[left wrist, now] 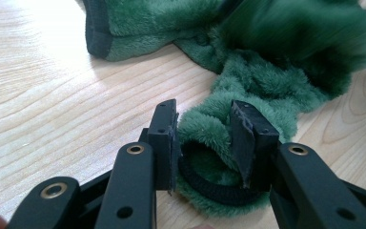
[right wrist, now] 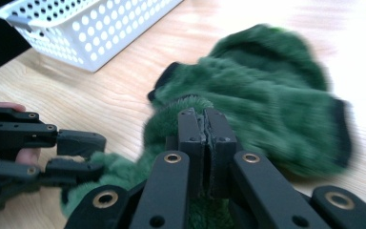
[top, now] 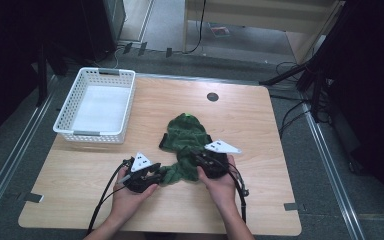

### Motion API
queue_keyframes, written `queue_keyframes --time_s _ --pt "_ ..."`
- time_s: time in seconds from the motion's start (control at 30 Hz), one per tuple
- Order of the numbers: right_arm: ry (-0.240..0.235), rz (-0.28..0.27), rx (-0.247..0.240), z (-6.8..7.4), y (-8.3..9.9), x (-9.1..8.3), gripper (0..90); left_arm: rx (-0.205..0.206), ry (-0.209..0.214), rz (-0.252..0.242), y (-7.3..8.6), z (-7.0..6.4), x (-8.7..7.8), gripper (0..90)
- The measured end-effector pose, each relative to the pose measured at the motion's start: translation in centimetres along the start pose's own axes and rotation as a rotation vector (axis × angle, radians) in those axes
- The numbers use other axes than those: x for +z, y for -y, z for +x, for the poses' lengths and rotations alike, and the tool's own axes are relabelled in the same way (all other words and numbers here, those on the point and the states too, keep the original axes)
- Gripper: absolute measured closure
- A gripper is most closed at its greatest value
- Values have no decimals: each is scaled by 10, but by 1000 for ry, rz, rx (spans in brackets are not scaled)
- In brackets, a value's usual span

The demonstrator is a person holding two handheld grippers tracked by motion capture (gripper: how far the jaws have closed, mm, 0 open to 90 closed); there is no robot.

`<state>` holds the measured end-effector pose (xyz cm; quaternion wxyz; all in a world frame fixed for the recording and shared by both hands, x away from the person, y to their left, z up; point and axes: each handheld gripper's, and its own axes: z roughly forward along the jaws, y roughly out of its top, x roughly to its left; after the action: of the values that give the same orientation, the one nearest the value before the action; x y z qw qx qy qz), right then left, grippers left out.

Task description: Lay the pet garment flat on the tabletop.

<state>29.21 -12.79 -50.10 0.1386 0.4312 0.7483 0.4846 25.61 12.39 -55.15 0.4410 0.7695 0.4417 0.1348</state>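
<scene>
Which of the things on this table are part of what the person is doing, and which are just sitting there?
In use:
- green fuzzy garment
- left gripper, jaws apart around a cuff of the garment
- right gripper, jaws closed, fabric around them

Lying about:
- white basket, apart from the garment
- round dark cap in the table

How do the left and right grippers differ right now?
The left gripper has its jaws apart around the black-edged end of the green fleece garment; the right gripper has its jaws pressed together, seemingly pinching fleece. The left works the near tip, the right higher up. Both are hand-held, black and on the garment.
</scene>
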Motion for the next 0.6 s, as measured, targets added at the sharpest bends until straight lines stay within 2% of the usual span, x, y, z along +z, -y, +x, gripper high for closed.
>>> queue_keyframes --time_s 0.07,0.17,0.23,0.33,0.4,0.5,0.6 --pt "23 -32 -8 -8 7 -18 873 -11 8 1 0 2 -1 627" --pt "65 -49 22 -21 21 -40 859 -29 16 -2 1 4 -2 620" --pt "91 -48 80 -33 32 -55 845 -31 17 -4 1 4 -2 617" --pt "143 -23 139 -49 47 -73 738 -32 20 -8 1 5 -2 612" --pt "157 -37 183 -59 54 -85 701 -36 21 -16 1 5 -3 603" --pt "186 -103 215 -65 52 -100 646 -40 18 -48 2 6 -6 580" --pt "153 -166 199 -59 44 -103 599 -28 11 -73 0 2 -11 549"
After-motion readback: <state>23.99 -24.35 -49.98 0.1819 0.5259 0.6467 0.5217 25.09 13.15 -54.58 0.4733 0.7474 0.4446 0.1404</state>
